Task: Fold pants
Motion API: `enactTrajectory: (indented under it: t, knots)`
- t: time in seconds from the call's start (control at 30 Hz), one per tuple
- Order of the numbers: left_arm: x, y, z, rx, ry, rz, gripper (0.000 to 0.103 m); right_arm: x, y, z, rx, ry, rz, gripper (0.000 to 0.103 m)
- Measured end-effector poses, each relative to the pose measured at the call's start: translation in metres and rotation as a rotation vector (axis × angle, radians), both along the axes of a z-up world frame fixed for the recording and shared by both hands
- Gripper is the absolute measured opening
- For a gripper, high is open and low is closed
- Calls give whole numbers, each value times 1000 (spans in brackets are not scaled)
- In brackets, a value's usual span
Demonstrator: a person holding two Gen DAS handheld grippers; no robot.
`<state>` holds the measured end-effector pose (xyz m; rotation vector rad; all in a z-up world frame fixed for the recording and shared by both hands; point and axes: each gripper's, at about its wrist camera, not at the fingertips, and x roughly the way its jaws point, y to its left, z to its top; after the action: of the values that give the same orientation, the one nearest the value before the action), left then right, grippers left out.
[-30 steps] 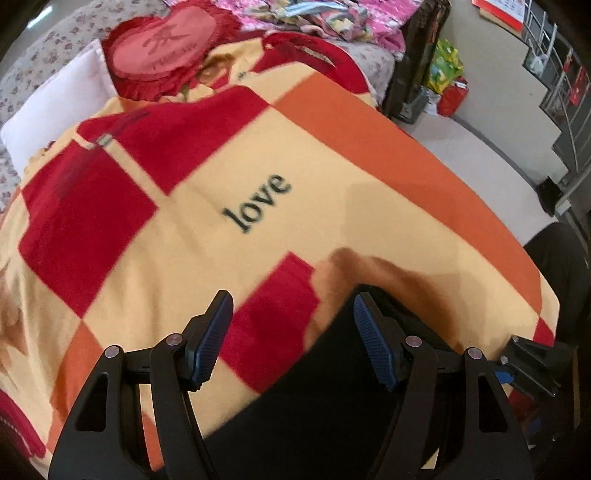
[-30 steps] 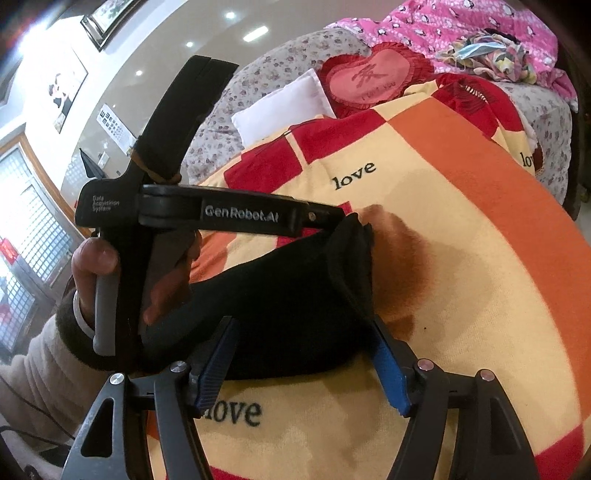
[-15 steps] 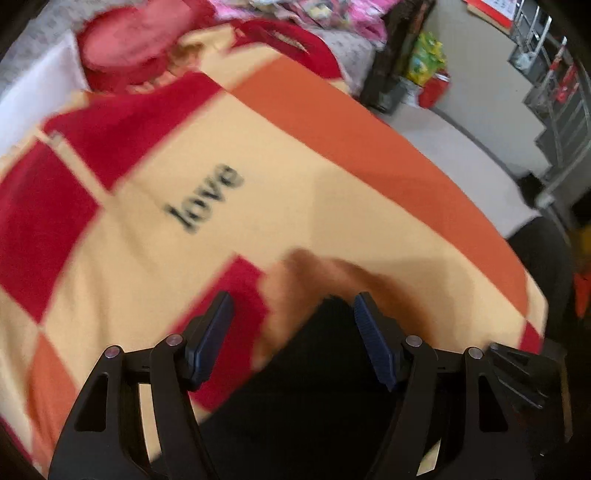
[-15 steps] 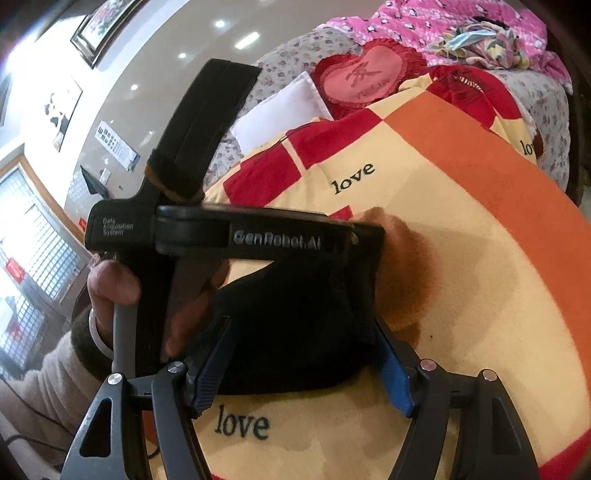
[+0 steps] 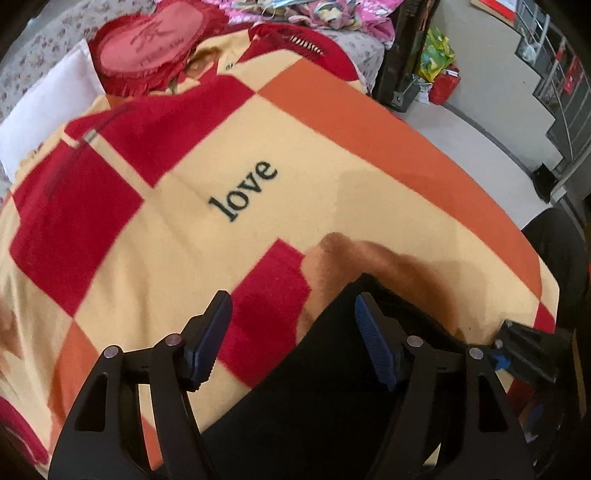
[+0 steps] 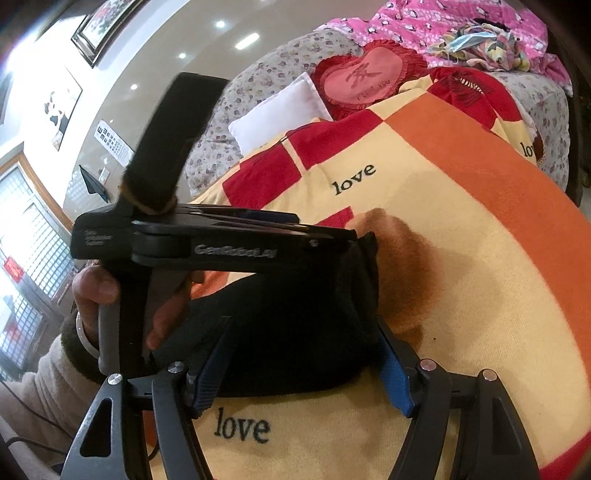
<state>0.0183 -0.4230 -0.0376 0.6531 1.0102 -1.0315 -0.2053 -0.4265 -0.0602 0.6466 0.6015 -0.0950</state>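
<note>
The black pants (image 6: 295,332) lie folded in a compact bundle on the checked blanket (image 6: 461,229). My right gripper (image 6: 301,363) is open, with its blue pads on either side of the bundle's near edge. My left gripper (image 5: 291,332) is open and empty above the bundle's far corner; the pants (image 5: 325,387) fill the lower middle of its view. The left gripper's body (image 6: 221,243) shows from the side in the right wrist view, held in a hand. The right gripper's tip (image 5: 532,354) shows at the left view's right edge.
A red heart-shaped cushion (image 5: 147,44) and a white pillow (image 6: 280,110) lie at the head of the bed. Pink bedding with loose clothes (image 6: 472,33) lies beyond. The bed's right edge drops to a grey floor (image 5: 480,147) with bags (image 5: 439,70).
The left wrist view swung aside half a second ago and is back near where it began. The left gripper's body has risen slightly in the right view. The pants have not moved.
</note>
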Motion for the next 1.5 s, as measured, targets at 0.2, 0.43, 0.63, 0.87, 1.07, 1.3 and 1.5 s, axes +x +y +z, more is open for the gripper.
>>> enactTrajectory:
  t: [0.2, 0.43, 0.63, 0.87, 1.07, 1.3, 1.5]
  knots:
    - [-12, -11, 3, 23, -78, -51, 73, -2, 0, 0, 1, -5, 11, 71]
    - [5, 20, 18, -30, -5, -61, 73, -1, 2, 0, -4, -6, 14, 71]
    - [4, 3, -1, 2, 74, -89, 73, -1, 2, 0, -4, -6, 16, 71]
    - [1, -19, -8, -30, 111, -84, 95, -1, 2, 0, -2, -4, 14, 71]
    - [-17, -28, -9, 42, 70, -180, 96, -1, 3, 0, 1, -3, 15, 71]
    - [-28, -25, -2, -26, 37, -264, 50, 4, 0, -6, 19, 40, 25, 21]
    - [-30, -19, 5, -72, 78, -283, 14, 14, 8, 6, -44, 36, 57, 15]
